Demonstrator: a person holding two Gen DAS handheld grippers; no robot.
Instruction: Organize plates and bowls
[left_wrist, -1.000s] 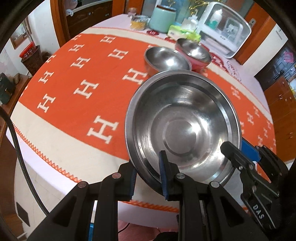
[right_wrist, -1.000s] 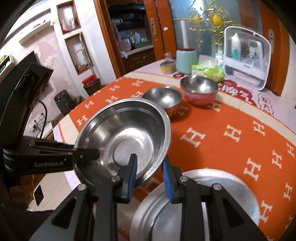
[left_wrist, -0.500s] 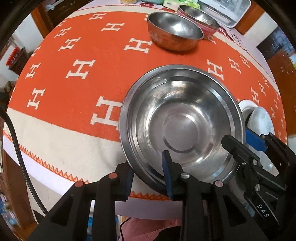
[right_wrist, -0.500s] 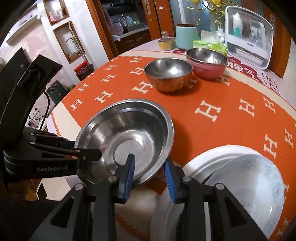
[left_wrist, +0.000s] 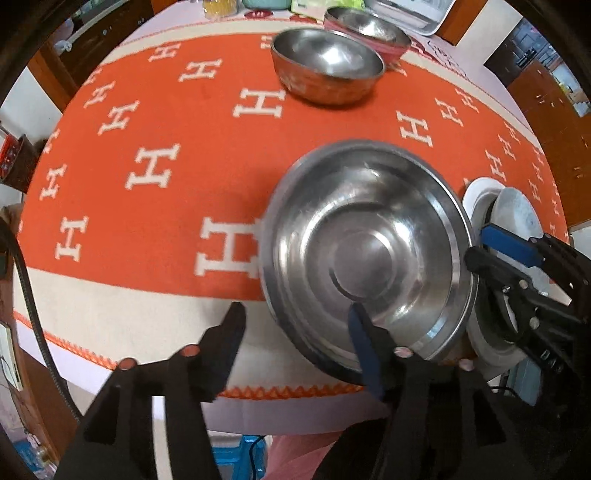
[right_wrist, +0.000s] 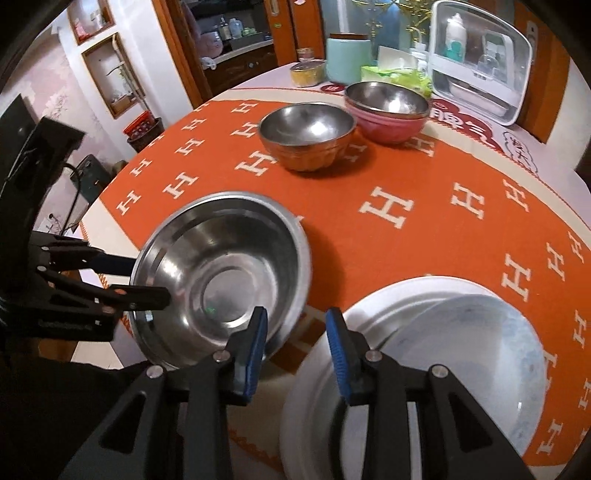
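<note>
A large steel basin (left_wrist: 365, 251) sits on the orange tablecloth near the front edge; it also shows in the right wrist view (right_wrist: 221, 273). My left gripper (left_wrist: 299, 332) is open, its jaws spread either side of the basin's near rim. My right gripper (right_wrist: 297, 328) is open, one finger inside the basin's rim, the other outside. A white plate (right_wrist: 325, 369) with a pale bowl (right_wrist: 480, 362) on it lies right of the basin. A smaller steel bowl (right_wrist: 306, 136) and a steel bowl nested in a pink bowl (right_wrist: 388, 110) stand farther back.
At the table's far edge stand a mint canister (right_wrist: 347, 61), a yellow-filled jar (right_wrist: 308, 72), a green tissue pack (right_wrist: 395, 75) and a white dish rack (right_wrist: 480, 62). The front table edge (left_wrist: 258, 391) is right under the grippers.
Both grippers have opened and let go of the large steel basin's rim. The basin has come down and now rests on the cloth beside the white plate.
</note>
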